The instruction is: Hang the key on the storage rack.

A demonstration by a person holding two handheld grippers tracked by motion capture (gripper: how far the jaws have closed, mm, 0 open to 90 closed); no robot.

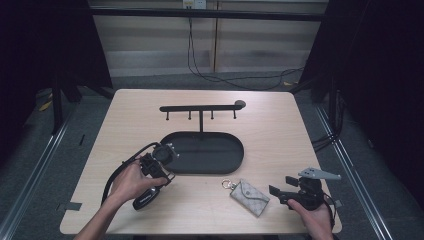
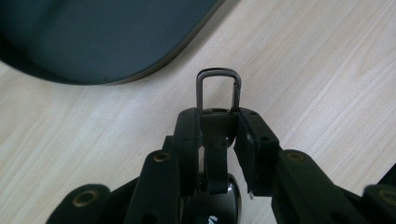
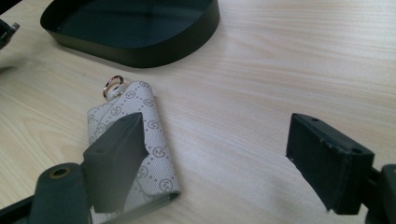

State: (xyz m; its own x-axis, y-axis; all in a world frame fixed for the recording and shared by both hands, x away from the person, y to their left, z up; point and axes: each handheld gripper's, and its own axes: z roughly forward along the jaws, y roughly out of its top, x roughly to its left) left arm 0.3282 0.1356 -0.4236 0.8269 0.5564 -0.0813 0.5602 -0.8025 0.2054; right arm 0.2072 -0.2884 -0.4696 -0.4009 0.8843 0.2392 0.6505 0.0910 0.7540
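Pale wood-grain laminate covers the table [image 1: 280,130], which stands on grey carpet in a dim room, with dark curtains at either side and black cables trailing across the floor beyond its far edge. Near the table's middle sits a black oval tray [image 1: 220,150], and from its far rim rises a thin post bearing a crossbar with small hooks [image 1: 200,107].

The high view shows the whole layout: the left gripper [image 1: 161,159] hangs over the tray's near-left edge, with a dark key fob [image 1: 146,199] hanging below the left hand [image 1: 131,182], while the right gripper [image 1: 280,189] hovers near the table's front right corner. Between the two, just in front of the tray, lies a grey monogram key pouch [image 1: 251,196] with a small metal ring at its far end.

The left gripper view gives what the high view cannot: the jaws are pressed together on the fob's strap, and a dark metal clip [image 2: 218,88] sticks out past the fingertips, above bare wood beside the tray's rim [image 2: 140,77]. The fob's glossy body shows low between the jaws.

The right gripper view looks along jaws standing wide apart with nothing between them (one jaw overlaps the pouch [image 3: 144,140] in the picture, but whether it touches cannot be told). The ring [image 3: 112,86] points toward the tray [image 3: 154,51].

The left forearm comes in from the bottom left, the hand wrapped round the gripper body; the right hand [image 1: 312,215] grips its tool from below, jaws aimed left toward the pouch.
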